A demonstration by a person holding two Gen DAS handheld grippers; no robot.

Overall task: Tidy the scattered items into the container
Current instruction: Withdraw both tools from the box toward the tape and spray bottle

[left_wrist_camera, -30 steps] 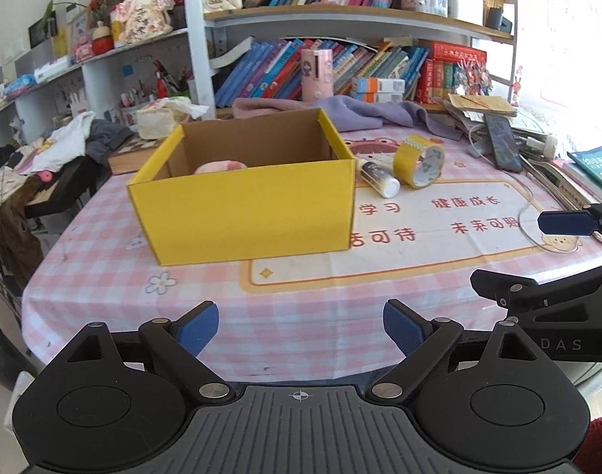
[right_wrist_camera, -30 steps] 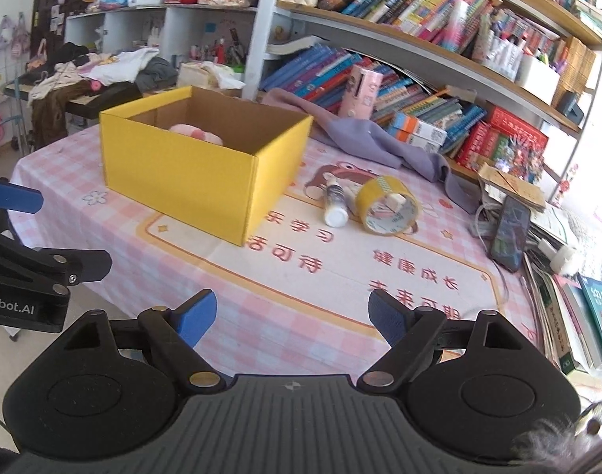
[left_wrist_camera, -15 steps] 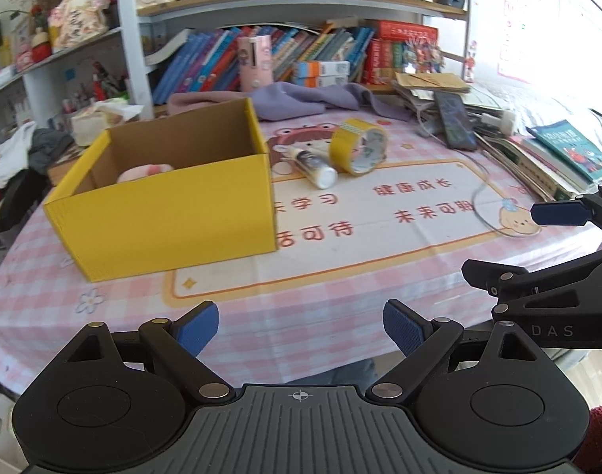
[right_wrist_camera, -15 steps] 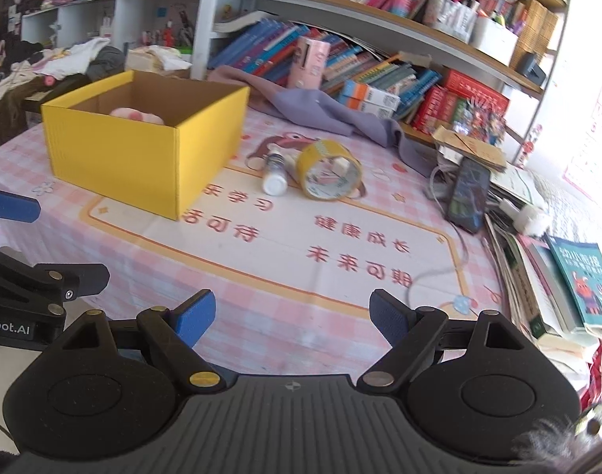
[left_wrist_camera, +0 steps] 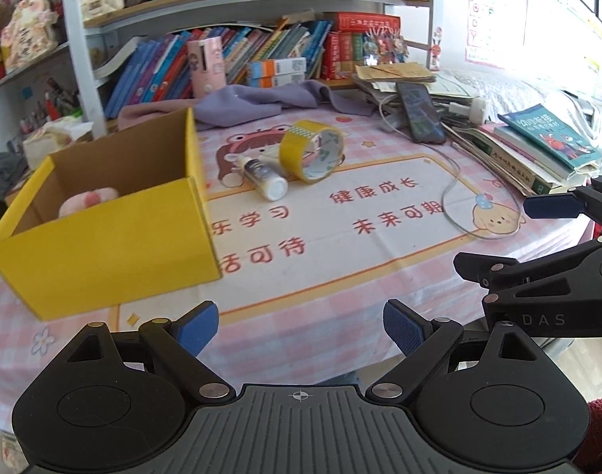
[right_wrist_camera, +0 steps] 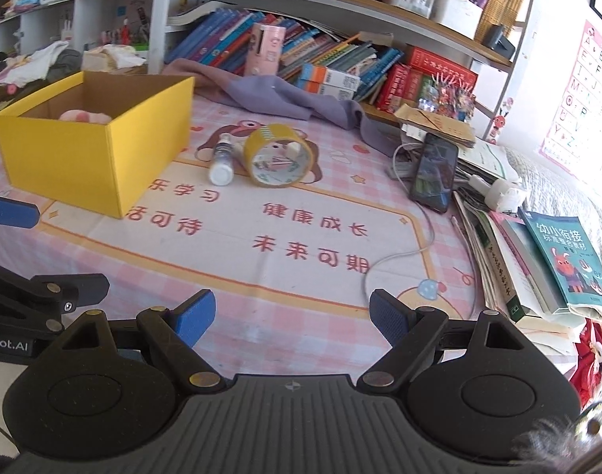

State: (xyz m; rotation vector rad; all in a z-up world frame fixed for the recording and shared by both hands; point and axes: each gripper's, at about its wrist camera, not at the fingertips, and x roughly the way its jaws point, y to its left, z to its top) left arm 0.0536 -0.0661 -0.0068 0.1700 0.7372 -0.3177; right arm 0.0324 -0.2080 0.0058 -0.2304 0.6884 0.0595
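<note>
A yellow cardboard box (left_wrist_camera: 103, 233) stands open on the table at the left, with a pink plush item (left_wrist_camera: 88, 200) inside; it also shows in the right wrist view (right_wrist_camera: 95, 150). A yellow tape roll (left_wrist_camera: 312, 151) (right_wrist_camera: 275, 156) and a small white bottle (left_wrist_camera: 264, 177) (right_wrist_camera: 222, 160) lie side by side right of the box. My left gripper (left_wrist_camera: 301, 326) is open and empty above the table's near edge. My right gripper (right_wrist_camera: 293, 316) is open and empty, also near that edge, well short of the tape.
A black phone (right_wrist_camera: 435, 172) with a white cable (right_wrist_camera: 395, 254) lies right of the tape. Stacked books (right_wrist_camera: 538, 260) fill the table's right side. A purple cloth (right_wrist_camera: 285, 94) and bookshelves stand behind. The table has a pink checked cloth (right_wrist_camera: 285, 324).
Both grippers have swung to the right and moved closer to the table; the box has shifted left in both views and the tape and bottle sit nearer the centre. Both stay open.
</note>
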